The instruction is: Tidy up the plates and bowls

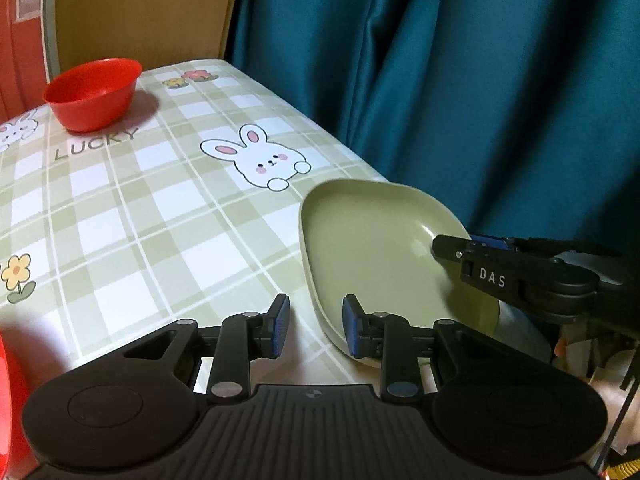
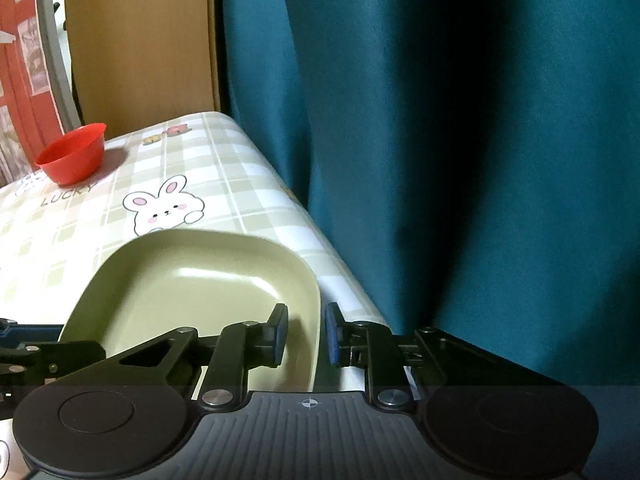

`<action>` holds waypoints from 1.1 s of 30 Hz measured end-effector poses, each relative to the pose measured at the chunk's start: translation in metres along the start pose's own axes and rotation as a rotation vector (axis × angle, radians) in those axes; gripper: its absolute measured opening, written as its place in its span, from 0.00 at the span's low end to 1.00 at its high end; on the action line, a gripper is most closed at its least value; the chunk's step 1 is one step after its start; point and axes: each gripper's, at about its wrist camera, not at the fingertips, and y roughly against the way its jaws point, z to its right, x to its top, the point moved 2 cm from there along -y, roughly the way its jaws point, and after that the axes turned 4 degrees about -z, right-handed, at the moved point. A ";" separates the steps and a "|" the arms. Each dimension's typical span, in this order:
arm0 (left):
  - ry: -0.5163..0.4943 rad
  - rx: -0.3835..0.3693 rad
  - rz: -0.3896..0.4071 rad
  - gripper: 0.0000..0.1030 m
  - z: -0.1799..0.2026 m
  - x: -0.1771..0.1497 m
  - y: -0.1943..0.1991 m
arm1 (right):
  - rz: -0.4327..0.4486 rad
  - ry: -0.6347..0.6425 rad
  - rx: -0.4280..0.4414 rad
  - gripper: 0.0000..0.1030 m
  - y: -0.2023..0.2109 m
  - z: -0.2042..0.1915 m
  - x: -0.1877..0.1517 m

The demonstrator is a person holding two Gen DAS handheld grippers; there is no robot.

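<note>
A pale green square plate [image 1: 372, 240] lies near the table's right edge, also in the right wrist view [image 2: 200, 280]. My left gripper [image 1: 316, 326] is open, its jaws straddling the plate's near-left rim. My right gripper [image 2: 306, 334] is open, its jaws straddling the plate's right rim; it also shows in the left wrist view [image 1: 472, 246]. A red bowl [image 1: 94, 94] stands upright at the far left of the table, also in the right wrist view [image 2: 72, 154].
The table [image 1: 140, 220] has a green checked cloth with rabbits. A teal curtain [image 1: 460, 80] hangs close along its right edge. A wooden panel [image 1: 140, 8] stands behind. Something red [image 1: 8, 400] shows at the left edge.
</note>
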 end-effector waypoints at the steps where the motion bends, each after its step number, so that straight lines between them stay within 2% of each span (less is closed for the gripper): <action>1: 0.000 -0.001 -0.001 0.28 0.000 -0.001 -0.001 | -0.005 -0.005 0.005 0.17 0.000 0.000 -0.001; 2: -0.005 -0.012 0.000 0.26 0.000 -0.001 0.000 | -0.009 -0.008 0.012 0.17 0.000 0.000 -0.001; 3: -0.011 -0.025 0.000 0.19 0.000 -0.001 -0.002 | -0.013 -0.009 0.018 0.16 -0.001 0.000 -0.001; 4: -0.020 -0.032 0.000 0.19 0.001 -0.001 -0.001 | -0.017 -0.010 0.023 0.13 -0.001 -0.001 -0.001; 10: -0.017 -0.009 -0.001 0.19 -0.004 -0.003 0.004 | -0.021 -0.021 0.056 0.13 0.006 -0.008 0.003; 17: 0.011 0.029 0.065 0.19 -0.019 0.003 0.040 | 0.039 0.003 0.107 0.13 0.026 -0.036 0.024; 24: 0.057 0.114 0.174 0.19 -0.051 0.008 0.095 | 0.103 0.045 0.197 0.14 0.048 -0.091 0.053; 30: 0.089 0.190 0.268 0.19 -0.091 0.006 0.149 | 0.172 0.127 0.288 0.14 0.080 -0.159 0.077; 33: 0.127 0.212 0.289 0.19 -0.116 0.004 0.175 | 0.201 0.158 0.330 0.14 0.098 -0.194 0.087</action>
